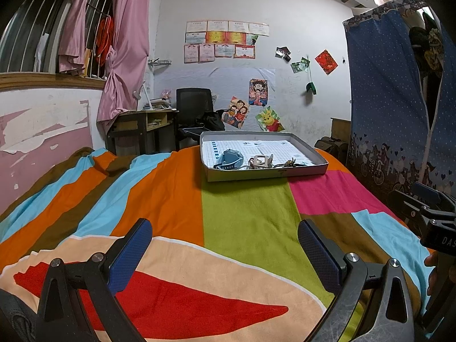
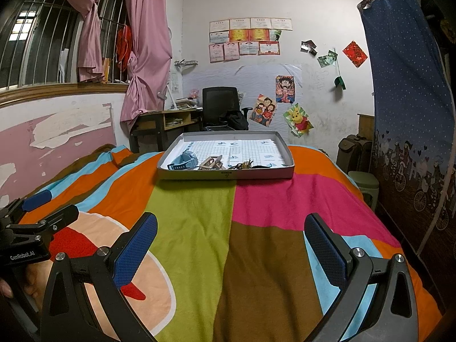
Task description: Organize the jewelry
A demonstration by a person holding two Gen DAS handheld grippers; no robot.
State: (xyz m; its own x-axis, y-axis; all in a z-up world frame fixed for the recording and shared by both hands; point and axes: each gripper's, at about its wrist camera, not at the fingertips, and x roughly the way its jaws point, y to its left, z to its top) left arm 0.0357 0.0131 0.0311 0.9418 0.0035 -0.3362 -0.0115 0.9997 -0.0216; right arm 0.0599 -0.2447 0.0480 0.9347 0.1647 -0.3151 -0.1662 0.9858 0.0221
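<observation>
A shallow grey tray (image 1: 265, 172) (image 2: 228, 174) with a gridded paper lining rests on the far part of the colourful bedspread. Along its near wall lie a blue-grey watch (image 1: 229, 161) (image 2: 183, 162), a beige hair claw clip (image 1: 260, 161) (image 2: 211, 162) and a tangle of small dark and gold pieces (image 1: 290, 163) (image 2: 245, 165). My left gripper (image 1: 225, 252) hangs open over the near bedspread, well short of the tray, holding nothing. Beside it, my right gripper (image 2: 230, 249) is also open and empty. Each wrist view catches the other gripper at its edge.
The bedspread (image 2: 256, 213) covers the whole bed. Beyond its far end stand a wooden desk (image 1: 142, 128) and a black office chair (image 2: 221, 108). A blue fabric wardrobe (image 2: 410, 114), a green stool (image 2: 363, 183) and a suitcase (image 2: 354, 149) line the right side.
</observation>
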